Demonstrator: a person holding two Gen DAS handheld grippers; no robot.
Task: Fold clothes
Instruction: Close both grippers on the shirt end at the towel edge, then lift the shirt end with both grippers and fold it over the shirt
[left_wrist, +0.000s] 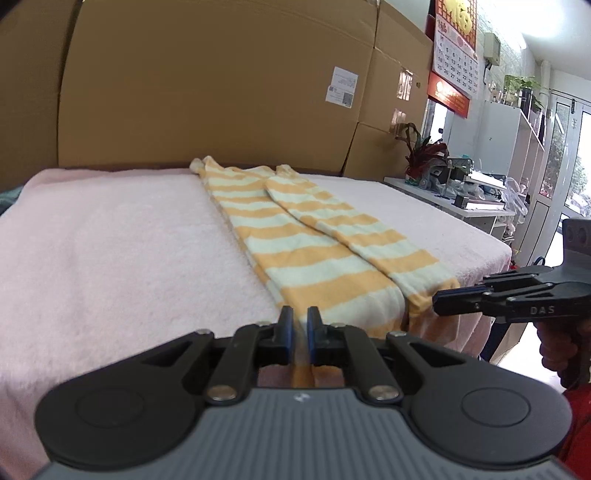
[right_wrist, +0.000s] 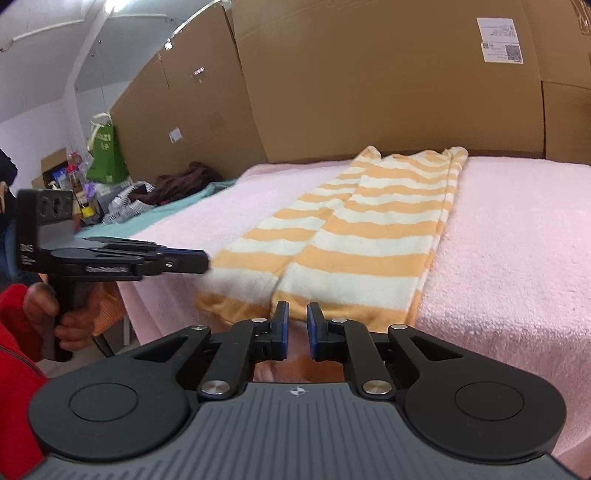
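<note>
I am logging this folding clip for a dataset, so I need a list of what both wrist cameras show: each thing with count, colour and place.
striped garment: one, orange and cream, lengthwise on the table, near hem at the front edge.
pink towel: one, pale pink, covering the table under the garment.
cardboard boxes: several, brown, stacked behind the table.
wall calendar: one, red and white, upper right in the left view.
potted plant: one, dark red leaves, on a white desk to the right.
green bag: one, far left in the right view.
left tool: black, nearly shut at the near hem.
right tool: black, slightly open at the near hem.
hand: one, gripping the left tool's handle.
red sleeve: one, lower left.
</note>
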